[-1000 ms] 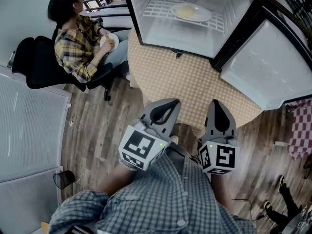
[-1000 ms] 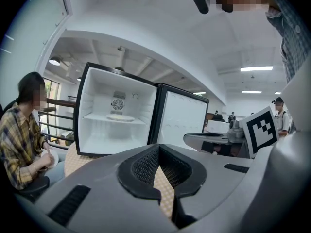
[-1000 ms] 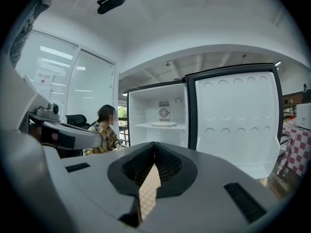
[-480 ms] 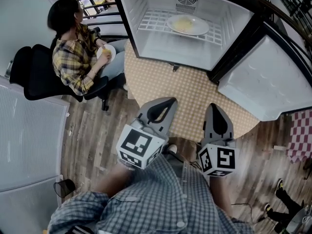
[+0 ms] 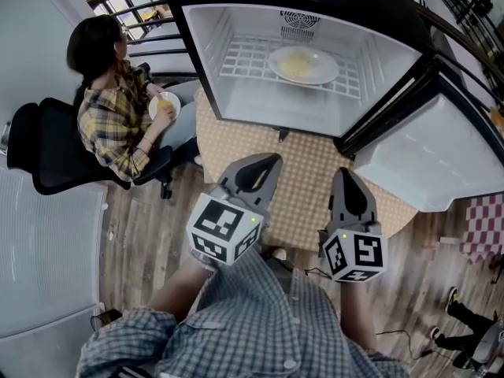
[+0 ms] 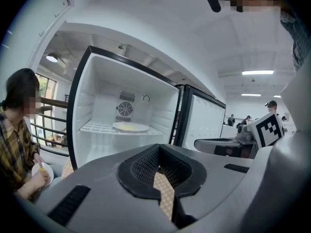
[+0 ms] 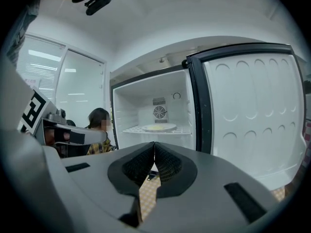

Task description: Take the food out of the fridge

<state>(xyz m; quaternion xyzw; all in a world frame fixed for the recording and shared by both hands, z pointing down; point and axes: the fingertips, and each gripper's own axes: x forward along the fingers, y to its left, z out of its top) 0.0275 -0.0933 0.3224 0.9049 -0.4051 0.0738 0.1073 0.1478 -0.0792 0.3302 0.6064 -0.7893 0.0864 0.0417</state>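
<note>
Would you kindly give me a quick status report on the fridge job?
Left tongs shut, empty. Right tongs shut, empty. Plate of food on wire shelf, fridge door open. Path to it clear.

1. The counter (image 5: 315, 164) wears a yellowish cloth (image 5: 260, 136) in small checks. The open fridge (image 5: 276, 110) stands on its far part, with the door (image 5: 425, 156) swung out to the right.
2. Inside the fridge, a white wire shelf (image 5: 240, 57) carries a white plate (image 5: 329, 71) of pale yellow food (image 5: 295, 63), set right of centre.
3. The wooden floor (image 5: 142, 211) carries a black chair (image 5: 39, 152) to the left of the counter.
</note>
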